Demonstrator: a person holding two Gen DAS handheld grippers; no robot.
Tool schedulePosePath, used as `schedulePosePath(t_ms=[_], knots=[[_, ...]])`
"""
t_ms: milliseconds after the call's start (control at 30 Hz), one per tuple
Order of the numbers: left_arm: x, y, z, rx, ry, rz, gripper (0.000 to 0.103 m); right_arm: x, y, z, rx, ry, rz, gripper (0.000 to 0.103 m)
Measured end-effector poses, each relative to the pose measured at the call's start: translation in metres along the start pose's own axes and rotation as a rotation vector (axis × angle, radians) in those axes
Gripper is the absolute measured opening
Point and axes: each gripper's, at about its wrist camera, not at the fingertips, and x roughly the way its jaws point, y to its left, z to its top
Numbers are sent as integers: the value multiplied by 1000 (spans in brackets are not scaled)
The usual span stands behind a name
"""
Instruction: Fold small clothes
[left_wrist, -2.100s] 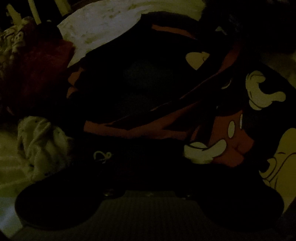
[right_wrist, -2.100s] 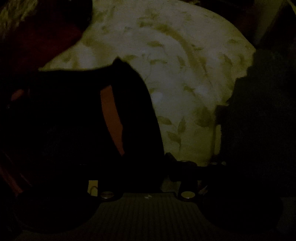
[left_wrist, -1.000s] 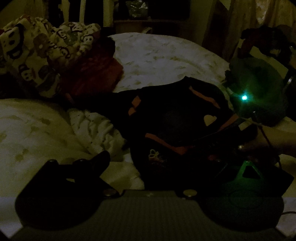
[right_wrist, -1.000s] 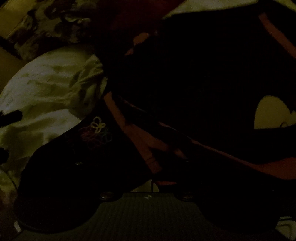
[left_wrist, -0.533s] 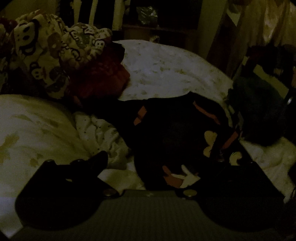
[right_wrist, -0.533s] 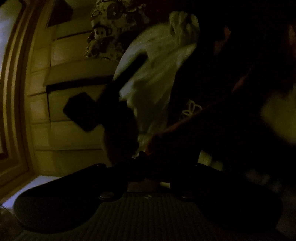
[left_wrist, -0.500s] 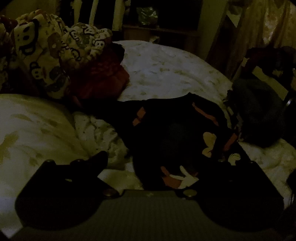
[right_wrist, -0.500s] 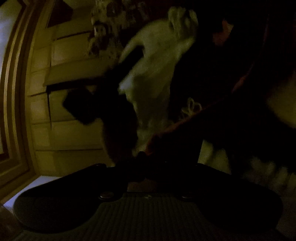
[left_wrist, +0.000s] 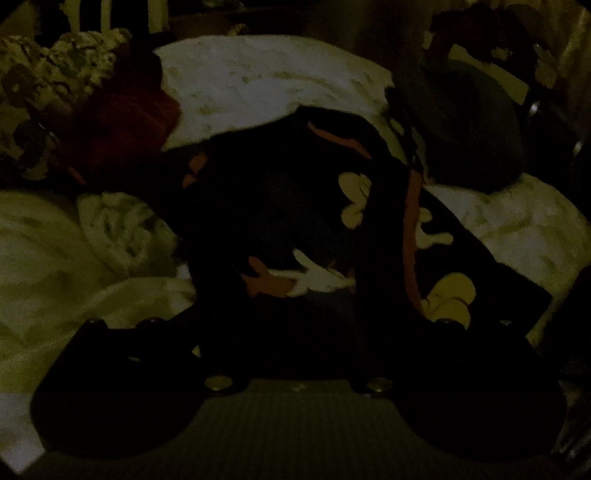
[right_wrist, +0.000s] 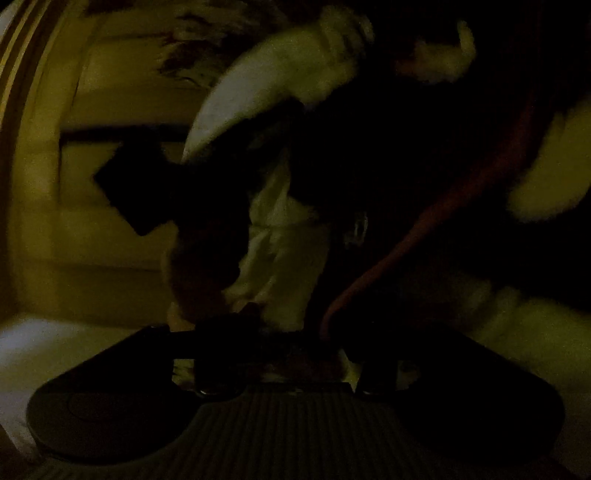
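Note:
A dark small garment (left_wrist: 280, 206) with orange trim and a cartoon print of white gloves and yellow shoes lies crumpled on the pale flowered bed cover (left_wrist: 258, 77). My left gripper (left_wrist: 295, 332) hangs over its near edge. Its jaws are opening and stand wide, and the dark cloth lies between them with no visible pinch. In the blurred right wrist view the same garment (right_wrist: 424, 184) fills the right side. Its orange trim (right_wrist: 388, 266) runs down between the fingers of my right gripper (right_wrist: 295, 339). Those jaws are opening too, and the fingers stand apart from the cloth.
A red garment (left_wrist: 122, 125) and a cartoon-patterned cloth (left_wrist: 55, 70) are heaped at the back left. A crumpled white cloth (left_wrist: 122, 229) lies left of the dark garment. A dark rounded bundle (left_wrist: 469, 129) sits at the right. A hand holding the other gripper (right_wrist: 147, 184) shows before wooden panelling (right_wrist: 92, 251).
The left view has dropped closer over the garment, whose print now shows. The right gripper swung round to the garment's trimmed edge, closed on it, and its fingers now stand apart.

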Motion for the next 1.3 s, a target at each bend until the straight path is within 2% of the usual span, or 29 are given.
schedulePosePath(t_ms=[100, 133, 233, 267, 300, 333, 367, 400, 467, 567, 600, 633, 667, 700, 733, 800, 833, 967, 1000, 1100, 1167, 1200, 1233, 1267, 1300], knots=[[12, -9, -1, 38, 24, -25, 103, -42, 28, 31, -221, -142, -241, 98], [16, -12, 0, 46, 28, -25, 103, -50, 33, 50, -288, -193, -349, 103], [22, -19, -1, 61, 34, -35, 103, -62, 21, 120, -373, -328, -712, 102], [23, -21, -3, 64, 34, -43, 103, -66, 11, 145, -372, -367, -802, 96], [23, -21, -4, 68, 36, -53, 103, -68, 1, 168, -373, -397, -893, 96], [25, -22, -6, 69, 42, -56, 103, -67, -10, 192, -355, -400, -960, 95], [27, -22, -7, 68, 48, -55, 103, -68, -23, 214, -324, -401, -1008, 88], [30, -22, -8, 71, 55, -52, 103, -72, -36, 229, -278, -407, -1032, 86], [38, -23, -8, 83, 69, -53, 103, -68, -52, 251, -201, -385, -1018, 68], [50, -22, -7, 67, 75, -93, 102, -62, -63, 264, -205, -328, -1074, 67], [54, -23, -6, 61, 70, -119, 97, -62, -65, 263, -209, -318, -1094, 66], [57, -25, -5, 59, 70, -145, 86, -59, -67, 266, -221, -300, -1121, 55], [60, -28, -4, 62, 77, -165, 79, -54, -69, 266, -242, -278, -1153, 38], [62, -30, -4, 69, 83, -185, 61, -51, -72, 267, -266, -257, -1195, 30], [63, -33, -4, 71, 84, -198, 40, -51, -74, 267, -280, -239, -1217, 12], [61, -33, -4, 73, 84, -219, 21, -60, -70, 260, -310, -251, -1195, 9], [59, -30, -3, 63, 73, -224, 15, -69, -63, 257, -317, -289, -1171, 9], [42, -7, 19, 1, 1, -213, 13, -103, -42, 271, -271, -452, -1070, 8], [38, 1, 26, -17, -25, -199, 13, -113, -42, 278, -234, -496, -1037, 4], [38, 29, 47, -96, -64, -116, 13, -130, -50, 298, -108, -622, -990, 3], [42, 40, 50, -141, -48, -93, 14, -125, -59, 312, -101, -606, -996, 2], [42, 41, 49, -144, -45, -90, 16, -116, -57, 315, -143, -564, -1051, 3], [43, 41, 47, -137, -48, -89, 20, -108, -55, 314, -188, -538, -1107, 12], [45, 41, 45, -134, -41, -80, 23, -103, -51, 310, -238, -528, -1129, 26], [48, 42, 44, -139, -23, -70, 32, -100, -49, 305, -275, -515, -1138, 31]])
